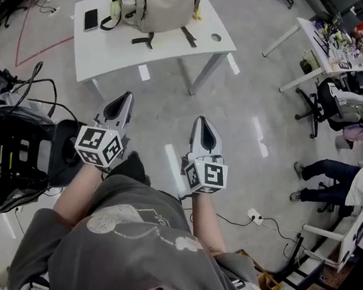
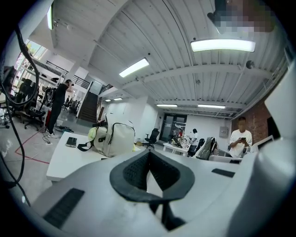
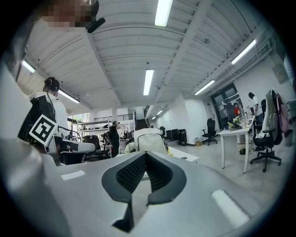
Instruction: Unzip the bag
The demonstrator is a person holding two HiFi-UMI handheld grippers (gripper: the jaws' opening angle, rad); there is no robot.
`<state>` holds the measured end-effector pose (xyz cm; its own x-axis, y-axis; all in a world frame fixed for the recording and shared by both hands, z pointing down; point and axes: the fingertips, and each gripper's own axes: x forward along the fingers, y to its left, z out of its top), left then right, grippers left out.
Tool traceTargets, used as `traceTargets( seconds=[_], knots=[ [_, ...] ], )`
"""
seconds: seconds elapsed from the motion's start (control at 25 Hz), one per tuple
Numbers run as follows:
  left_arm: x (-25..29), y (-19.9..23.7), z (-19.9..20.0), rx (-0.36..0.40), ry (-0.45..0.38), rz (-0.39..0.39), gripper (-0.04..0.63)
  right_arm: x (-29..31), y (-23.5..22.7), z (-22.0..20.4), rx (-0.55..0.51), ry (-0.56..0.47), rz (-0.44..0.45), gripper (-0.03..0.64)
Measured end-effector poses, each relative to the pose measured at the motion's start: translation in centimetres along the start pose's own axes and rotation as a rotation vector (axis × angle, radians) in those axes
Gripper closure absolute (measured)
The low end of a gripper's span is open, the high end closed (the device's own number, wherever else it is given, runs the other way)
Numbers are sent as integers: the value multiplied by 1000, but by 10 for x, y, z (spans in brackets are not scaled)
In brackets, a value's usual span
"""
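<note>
Cream backpack (image 1: 162,4) upright on white table (image 1: 114,47), L tool (image 1: 128,95) & R tool (image 1: 202,119) both closed, empty, well apart from table.

The left gripper (image 2: 149,153) is pointing toward the white table (image 2: 60,161), its jaws meeting at the tips with nothing between them. A cream bag (image 2: 115,139) is standing upright on the table. A dark phone (image 2: 71,141) is lying flat on the table, nearer its left edge. A person in black (image 2: 59,109) is standing beyond the table's far left end.

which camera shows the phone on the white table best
Head view: the phone lies flat on the table, seen whole from above, left of the backpack. The left gripper view shows it small and nearly edge-on; the right gripper view does not show it.
</note>
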<state>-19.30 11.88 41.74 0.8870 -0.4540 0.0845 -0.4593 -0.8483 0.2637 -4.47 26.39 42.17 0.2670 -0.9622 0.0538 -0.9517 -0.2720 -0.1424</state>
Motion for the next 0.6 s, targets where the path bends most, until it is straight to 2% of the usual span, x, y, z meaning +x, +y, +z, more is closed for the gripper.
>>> traceTargets(
  seconds=[0.28, 0.6],
  knots=[
    [42, 5, 1, -12, -4, 9, 591, 32, -25, -4, 2, 24, 9, 617],
    [124, 45, 10, -53, -2, 24, 589, 120, -59, 7, -15, 49, 21, 617]
  ],
)
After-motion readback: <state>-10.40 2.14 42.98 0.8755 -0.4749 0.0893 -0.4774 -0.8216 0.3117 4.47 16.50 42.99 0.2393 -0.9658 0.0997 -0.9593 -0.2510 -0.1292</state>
